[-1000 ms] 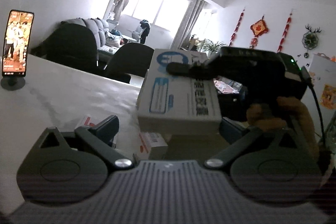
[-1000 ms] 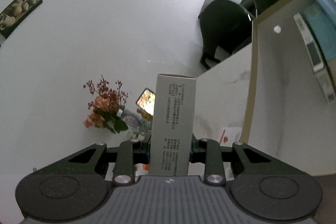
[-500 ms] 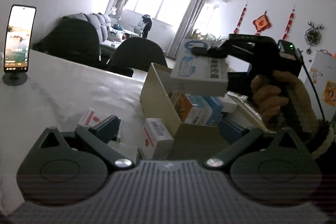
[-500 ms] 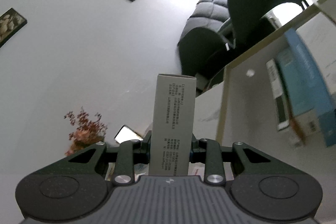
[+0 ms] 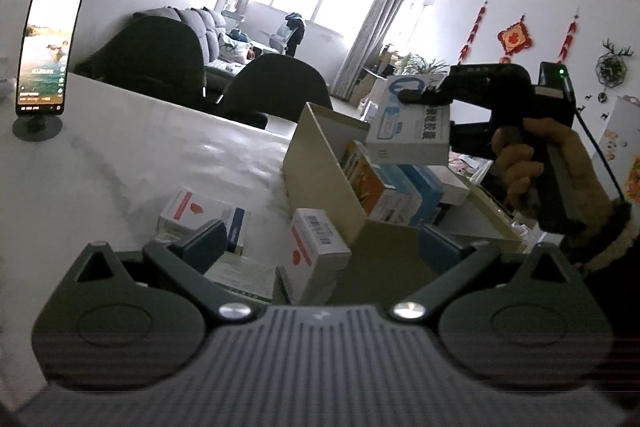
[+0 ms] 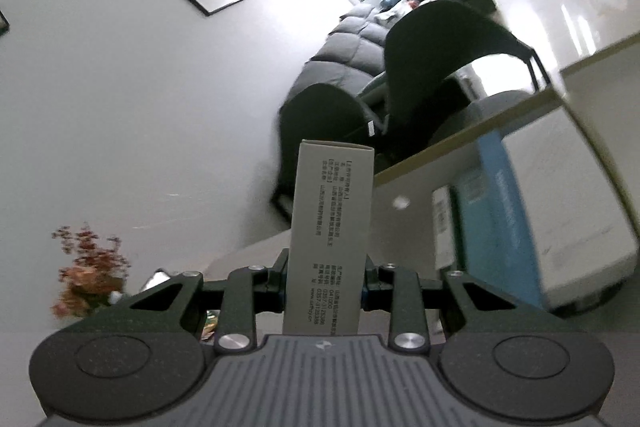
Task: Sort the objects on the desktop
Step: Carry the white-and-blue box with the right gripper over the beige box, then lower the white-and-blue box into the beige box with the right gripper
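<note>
In the right wrist view my right gripper (image 6: pixel 325 285) is shut on a white medicine box (image 6: pixel 332 239) with printed text, held on its narrow sides. The left wrist view shows that same white medicine box (image 5: pixel 410 125), with a blue logo, hanging over the open cardboard box (image 5: pixel 320 183), clamped in the right gripper (image 5: pixel 424 119) held by a person's hand (image 5: pixel 540 167). The cardboard box holds several upright packets, orange, white and blue. My left gripper (image 5: pixel 320 247) stands open and low over the table with nothing between its fingers; a white and red packet (image 5: pixel 316 251) lies between them below.
A second white packet with a red mark (image 5: pixel 204 211) lies on the white table (image 5: pixel 100 167). A phone on a stand (image 5: pixel 46 51) is at the far left. Dark chairs (image 5: pixel 276 87) stand beyond the table's far edge. A dried flower bunch (image 6: pixel 86 279) is at the left.
The right gripper has carried the white medicine box to the right and away from the left camera, over the cardboard box, whose contents now show. The left gripper has barely moved.
</note>
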Demonstrator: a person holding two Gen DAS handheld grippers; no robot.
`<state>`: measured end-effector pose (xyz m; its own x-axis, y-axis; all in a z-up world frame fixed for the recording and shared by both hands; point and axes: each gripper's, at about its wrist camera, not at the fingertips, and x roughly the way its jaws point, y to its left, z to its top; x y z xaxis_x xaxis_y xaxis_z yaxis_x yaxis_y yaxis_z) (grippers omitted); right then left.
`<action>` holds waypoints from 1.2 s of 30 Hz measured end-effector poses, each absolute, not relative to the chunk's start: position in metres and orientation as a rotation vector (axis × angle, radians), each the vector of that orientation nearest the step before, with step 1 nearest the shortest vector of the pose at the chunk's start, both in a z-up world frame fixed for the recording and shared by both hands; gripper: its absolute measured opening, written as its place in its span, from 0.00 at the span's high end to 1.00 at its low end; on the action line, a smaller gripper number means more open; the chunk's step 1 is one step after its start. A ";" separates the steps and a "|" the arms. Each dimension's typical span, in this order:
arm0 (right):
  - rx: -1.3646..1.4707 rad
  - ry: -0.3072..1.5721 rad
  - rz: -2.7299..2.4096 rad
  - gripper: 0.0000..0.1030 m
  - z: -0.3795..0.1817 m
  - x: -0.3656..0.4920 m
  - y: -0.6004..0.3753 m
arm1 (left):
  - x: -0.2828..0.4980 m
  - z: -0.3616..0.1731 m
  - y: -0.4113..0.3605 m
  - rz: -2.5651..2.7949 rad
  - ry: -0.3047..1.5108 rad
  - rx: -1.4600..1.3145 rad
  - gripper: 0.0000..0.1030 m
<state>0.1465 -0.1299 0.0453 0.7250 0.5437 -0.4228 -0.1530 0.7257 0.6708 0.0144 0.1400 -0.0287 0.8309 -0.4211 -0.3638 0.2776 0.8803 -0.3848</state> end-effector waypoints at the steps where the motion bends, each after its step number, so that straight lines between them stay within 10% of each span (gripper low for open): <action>1: 0.636 0.653 0.398 0.68 0.046 0.149 -0.130 | 0.015 -0.029 0.141 -0.376 0.460 -0.331 0.00; 36: -0.315 0.794 0.253 0.65 -0.036 0.220 0.003 | 0.019 -0.038 0.153 -0.337 0.490 -0.351 0.00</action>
